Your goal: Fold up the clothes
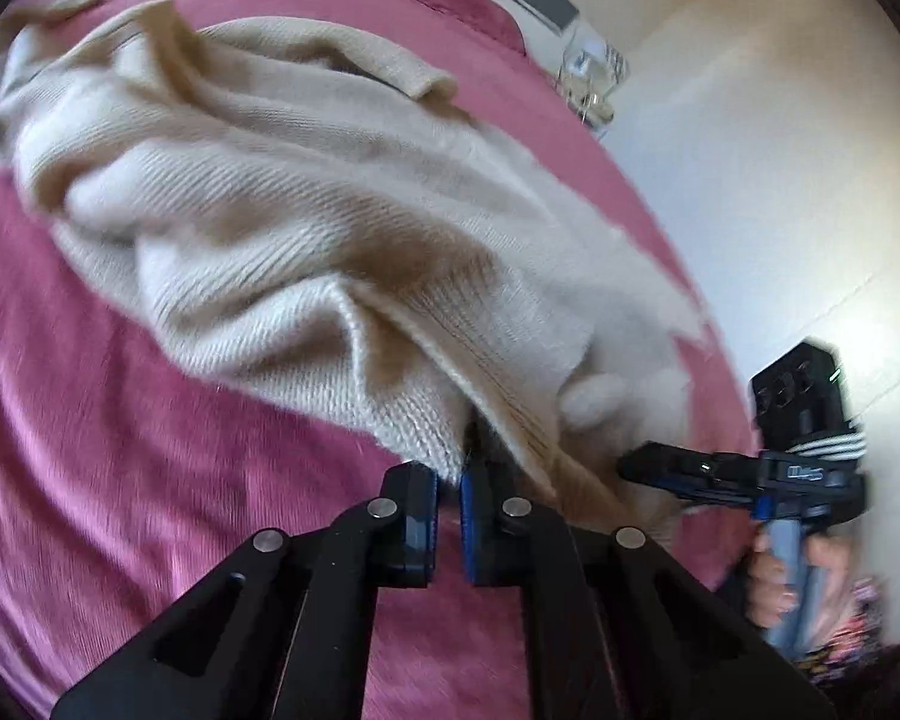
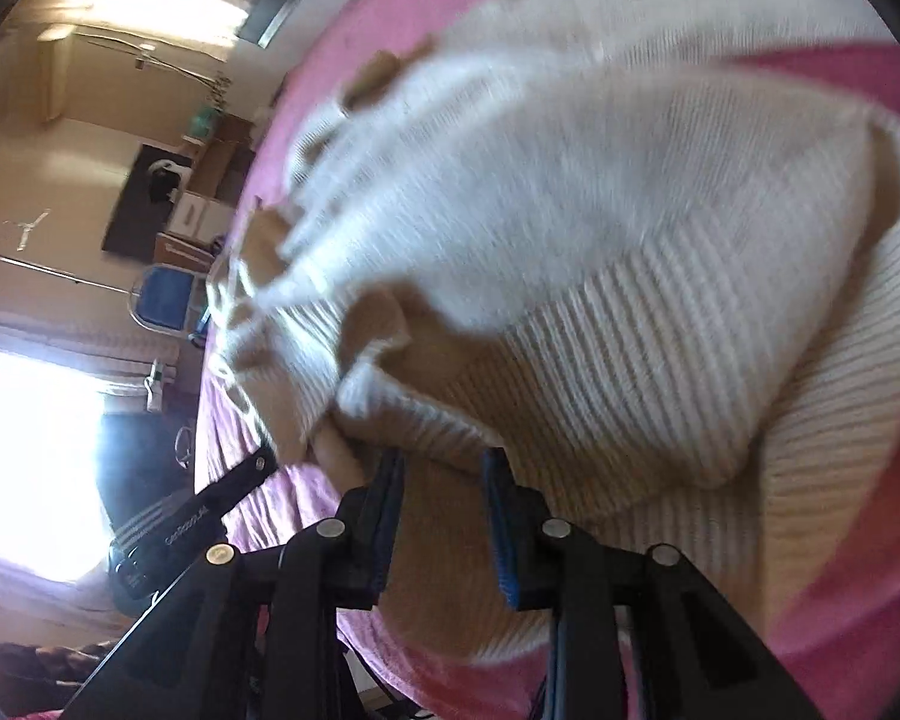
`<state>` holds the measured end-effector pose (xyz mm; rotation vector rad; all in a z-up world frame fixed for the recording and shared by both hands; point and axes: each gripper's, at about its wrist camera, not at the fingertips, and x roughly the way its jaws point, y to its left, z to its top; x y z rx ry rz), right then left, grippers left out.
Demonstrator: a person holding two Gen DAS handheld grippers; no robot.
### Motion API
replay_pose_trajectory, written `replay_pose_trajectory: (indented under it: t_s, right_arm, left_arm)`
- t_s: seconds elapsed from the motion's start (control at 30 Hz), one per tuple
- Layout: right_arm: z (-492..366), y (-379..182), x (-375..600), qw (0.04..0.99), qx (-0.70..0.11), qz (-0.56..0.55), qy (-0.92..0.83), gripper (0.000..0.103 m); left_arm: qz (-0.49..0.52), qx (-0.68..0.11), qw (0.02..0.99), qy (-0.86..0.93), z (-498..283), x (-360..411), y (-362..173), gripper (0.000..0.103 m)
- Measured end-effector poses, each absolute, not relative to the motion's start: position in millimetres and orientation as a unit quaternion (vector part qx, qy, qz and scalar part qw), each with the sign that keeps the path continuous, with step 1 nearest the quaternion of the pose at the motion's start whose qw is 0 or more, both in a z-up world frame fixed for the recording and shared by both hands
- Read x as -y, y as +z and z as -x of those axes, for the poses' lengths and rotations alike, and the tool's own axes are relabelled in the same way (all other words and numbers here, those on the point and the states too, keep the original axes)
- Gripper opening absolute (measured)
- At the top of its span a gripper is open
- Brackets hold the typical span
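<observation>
one cream knit sweater [image 1: 306,222] lies bunched on one pink bedspread [image 1: 90,468], its body spreading to the far left and its ribbed hem drawn toward the two grippers. there are two grippers in all, each with two black fingers and blue pads.

in the left wrist view, the left gripper [image 1: 448,504] sits low and centre, its fingers pressed close together with a corner of the sweater's hem pinched between the pads. to its right the right gripper [image 1: 630,468] reaches in sideways, its tips buried in the knit, and one hand [image 1: 774,576] wraps its blue handle with fingers curled round.

in the right wrist view, the left gripper [image 2: 258,462] enters from the lower left, tilted upward to the sweater's [image 2: 570,210] edge. the right gripper [image 2: 444,474] stands with its fingers somewhat apart and the ribbed hem lying between the pads; i cannot tell whether it truly grips.
</observation>
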<state>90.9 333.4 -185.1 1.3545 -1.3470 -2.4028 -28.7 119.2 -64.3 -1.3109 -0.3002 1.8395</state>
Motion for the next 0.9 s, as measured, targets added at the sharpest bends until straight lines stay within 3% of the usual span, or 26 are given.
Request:
replay_pose_trajectory:
  t_s: [0.27,0.5,0.67,0.77,0.9]
  right_arm:
    - [-113.9,-153.6,-342.6,0.024,0.399,-0.430,-0.809,0.027]
    - [-142.5,-159.5,-341.6,0.017,0.399,-0.472,-0.786,0.027]
    - [-195.0,-121.2,-352.2,0.017,0.371,-0.478,-0.796,0.027]
    - [-238.2,-84.1,-380.0,-0.059,0.341,-0.474,-0.810,0.027]
    - [-272.9,-58.3,-409.3,-0.213,0.222,-0.514,-0.801,0.033]
  left_arm:
    - [0.545,0.142,0.398,0.724,-4.5,-18.7,-32.5,0.004]
    - [0.582,0.224,0.314,0.716,-13.1,60.2,-45.0,0.004]
    - [0.592,0.241,0.292,0.711,-17.0,81.1,-51.4,0.004]
    - [0.595,0.236,0.284,0.714,-16.5,89.6,-51.2,0.004]
    - [0.593,0.239,0.272,0.720,-12.5,102.0,-53.3,0.004]
